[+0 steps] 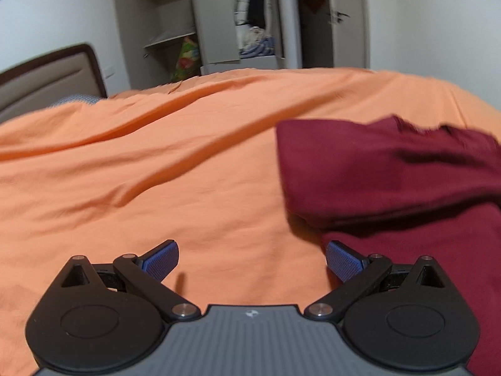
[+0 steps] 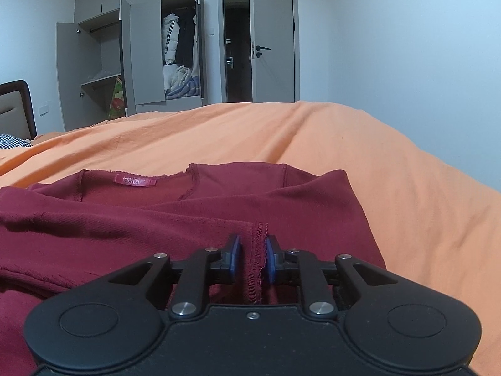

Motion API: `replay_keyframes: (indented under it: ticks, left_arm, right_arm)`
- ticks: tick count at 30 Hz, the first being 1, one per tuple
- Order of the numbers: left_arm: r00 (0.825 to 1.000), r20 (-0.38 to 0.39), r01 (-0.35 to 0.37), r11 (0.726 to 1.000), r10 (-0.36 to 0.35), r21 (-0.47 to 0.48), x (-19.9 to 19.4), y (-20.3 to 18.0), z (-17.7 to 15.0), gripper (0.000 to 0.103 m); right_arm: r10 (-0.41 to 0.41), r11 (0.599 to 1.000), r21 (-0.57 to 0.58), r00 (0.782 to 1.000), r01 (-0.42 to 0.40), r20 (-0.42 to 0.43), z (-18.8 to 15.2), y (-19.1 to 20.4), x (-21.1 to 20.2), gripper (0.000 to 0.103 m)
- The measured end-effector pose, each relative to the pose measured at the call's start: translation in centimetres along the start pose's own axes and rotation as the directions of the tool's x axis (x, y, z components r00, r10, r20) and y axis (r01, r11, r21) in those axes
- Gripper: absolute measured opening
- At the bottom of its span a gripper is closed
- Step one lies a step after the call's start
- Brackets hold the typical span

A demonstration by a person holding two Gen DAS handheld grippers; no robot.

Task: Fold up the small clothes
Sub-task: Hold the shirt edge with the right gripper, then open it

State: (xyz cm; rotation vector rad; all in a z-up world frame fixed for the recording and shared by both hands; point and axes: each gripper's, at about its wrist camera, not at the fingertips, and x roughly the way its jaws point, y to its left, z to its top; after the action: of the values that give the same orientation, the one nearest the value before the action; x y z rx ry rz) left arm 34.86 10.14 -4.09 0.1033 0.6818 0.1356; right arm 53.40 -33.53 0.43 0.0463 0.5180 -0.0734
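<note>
A dark red garment lies partly folded on the orange bed cover. My left gripper is open, hovering over bare cover just left of the garment's edge, nothing between its blue pads. In the right wrist view the same garment spreads out with its neckline and label facing up. My right gripper is shut on a stitched hem of the garment, which stands up between the pads.
A headboard and a patterned pillow sit at the far left. Beyond the bed stand an open grey wardrobe with clothes inside and a door. Orange cover stretches right of the garment.
</note>
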Motion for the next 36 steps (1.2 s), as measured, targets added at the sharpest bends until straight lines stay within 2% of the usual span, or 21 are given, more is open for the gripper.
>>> replay_keyframes:
  ticks: [4, 7, 9, 11, 12, 13, 15, 16, 17, 18, 20, 23, 30, 33, 34, 35, 36]
  left_arm:
    - [0.999, 0.033, -0.015, 1.0, 0.015, 0.007, 0.9, -1.1, 0.2, 0.103]
    - [0.997, 0.067, -0.04, 0.999, 0.039, 0.008, 1.2, -1.7, 0.6, 0.102]
    - [0.994, 0.099, -0.045, 0.999, 0.043, 0.021, 1.2, -1.9, 0.8, 0.096]
    - [0.99, 0.136, -0.026, 0.999, 0.021, 0.036, 0.6, -2.1, 0.8, 0.081]
    - [0.988, 0.153, -0.016, 0.999, 0.01, 0.04, 0.4, -2.2, 0.8, 0.078]
    - [0.987, 0.163, -0.006, 0.999, -0.001, 0.043, 0.2, -2.3, 0.8, 0.071]
    - [0.986, 0.162, 0.04, 0.998, -0.046, 0.042, 0.1, -2.2, 0.8, 0.05]
    - [0.985, 0.149, 0.079, 0.996, -0.083, 0.031, 0.1, -2.1, 0.9, 0.031]
    - [0.985, 0.132, 0.115, 0.993, -0.116, 0.015, 0.3, -1.9, 0.9, 0.022]
    - [0.985, 0.118, 0.13, 0.991, -0.129, -0.004, 0.5, -1.7, 1.0, 0.022]
    - [0.985, 0.111, 0.139, 0.99, -0.135, -0.034, 0.6, -1.5, 1.1, 0.012]
    - [0.983, 0.114, 0.155, 0.983, -0.143, -0.095, 0.2, -0.9, 1.5, 0.007]
    - [0.991, 0.054, 0.126, 0.984, -0.119, -0.129, 0.6, -0.9, 1.6, 0.007]
    - [0.992, 0.042, 0.124, 0.985, -0.119, -0.121, 0.6, -1.0, 1.3, 0.014]
    - [0.993, 0.044, 0.116, 0.986, -0.112, -0.118, 0.3, -1.0, 1.1, 0.025]
    - [0.994, 0.048, 0.104, 0.988, -0.099, -0.116, 0.0, -0.9, 0.9, 0.046]
    - [0.995, 0.055, 0.09, 0.989, -0.084, -0.115, -0.4, -0.9, 0.7, 0.057]
  right_arm:
    - [-0.004, 1.0, 0.014, 1.0, 0.004, 0.003, -0.3, -0.3, 0.0, 0.032]
    - [-0.002, 1.0, 0.025, 1.0, 0.002, 0.002, -0.5, -0.4, 0.1, 0.034]
    - [-0.003, 1.0, 0.019, 1.0, 0.003, 0.006, -0.7, -0.3, 0.1, 0.034]
    - [-0.002, 1.0, 0.007, 1.0, 0.002, 0.013, -0.8, -0.2, 0.2, 0.035]
    - [0.0, 1.0, 0.002, 1.0, 0.0, 0.016, -0.9, -0.1, 0.2, 0.035]
    - [0.001, 1.0, -0.003, 1.0, -0.001, 0.018, -1.0, 0.0, 0.2, 0.035]
    - [0.002, 1.0, -0.006, 1.0, -0.001, 0.019, -1.1, -0.1, 0.3, 0.035]
    - [0.003, 1.0, -0.006, 1.0, -0.002, 0.019, -1.1, -0.1, 0.4, 0.035]
    - [0.003, 1.0, -0.005, 1.0, -0.003, 0.019, -1.1, -0.1, 0.4, 0.035]
    - [0.005, 1.0, -0.004, 1.0, -0.004, 0.018, -1.2, -0.1, 0.4, 0.035]
    - [0.008, 1.0, -0.001, 1.0, -0.008, 0.016, -1.2, -0.1, 0.5, 0.036]
    - [0.01, 1.0, -0.005, 1.0, -0.01, 0.014, -1.3, -0.2, 0.6, 0.037]
    - [0.012, 1.0, -0.01, 1.0, -0.012, 0.016, -1.5, -0.2, 0.6, 0.038]
    - [0.014, 1.0, -0.006, 1.0, -0.014, 0.017, -1.5, -0.2, 0.6, 0.039]
    - [0.014, 1.0, -0.006, 1.0, -0.014, 0.017, -1.5, -0.2, 0.6, 0.041]
    - [0.014, 1.0, -0.005, 1.0, -0.014, 0.018, -1.5, -0.2, 0.7, 0.043]
    - [0.013, 1.0, -0.005, 1.0, -0.013, 0.02, -1.6, -0.2, 0.6, 0.046]
